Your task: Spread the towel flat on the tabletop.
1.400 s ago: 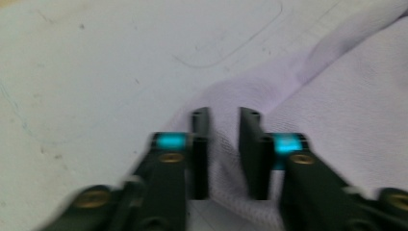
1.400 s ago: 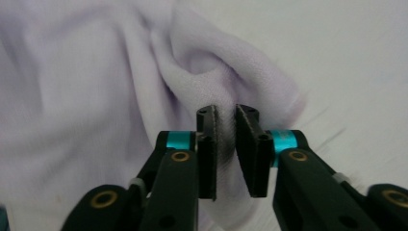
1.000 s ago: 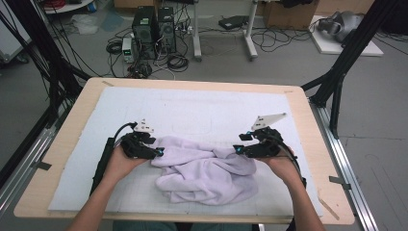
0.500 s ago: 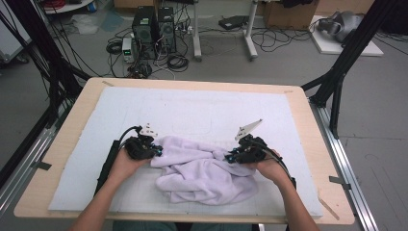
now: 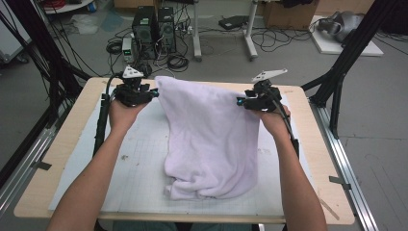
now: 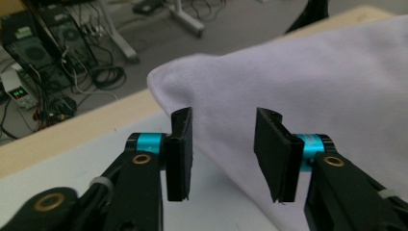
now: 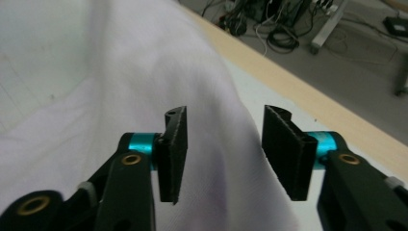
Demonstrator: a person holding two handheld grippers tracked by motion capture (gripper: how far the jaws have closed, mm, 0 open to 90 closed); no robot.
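On table, towel, both grippers' fingers just reopened, gripping nothing.

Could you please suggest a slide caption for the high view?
Two hand-held grippers, left and right, jaws apart, at the far corners of a pale lilac terry towel.

Grey floor strewn with cables; computer towers beyond the wooden table.
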